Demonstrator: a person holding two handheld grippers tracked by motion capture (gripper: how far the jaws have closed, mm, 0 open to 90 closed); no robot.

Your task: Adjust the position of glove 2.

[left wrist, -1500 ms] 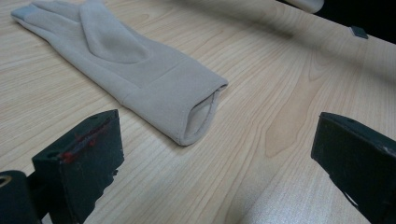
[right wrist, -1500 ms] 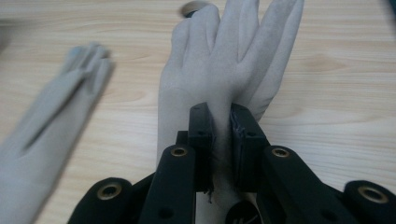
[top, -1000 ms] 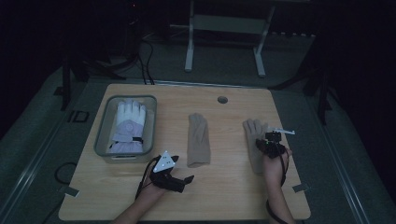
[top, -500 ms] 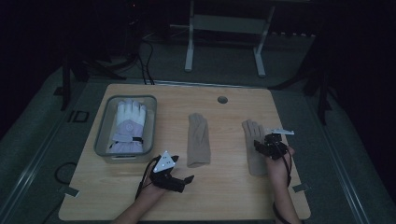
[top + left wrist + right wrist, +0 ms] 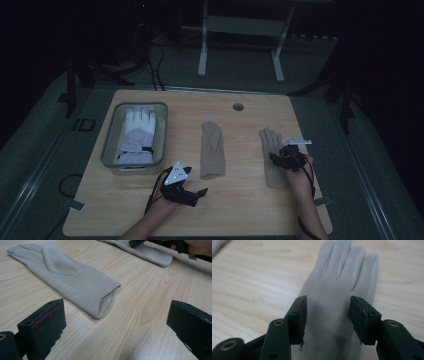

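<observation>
Beige glove lies flat beneath the right claw's parted jaws.

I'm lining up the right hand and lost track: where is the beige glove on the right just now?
In the high view the right beige glove lies flat at the table's right side, fingers pointing away, right of the middle beige glove; the right gripper hovers over its palm, jaws apart.

- High view: very dim, surroundings near black; light wooden table barely lit.
- Gripper views: bright, even light.
- Beige fabric glove betw. right fingers: blurred, soft shadow.
</observation>
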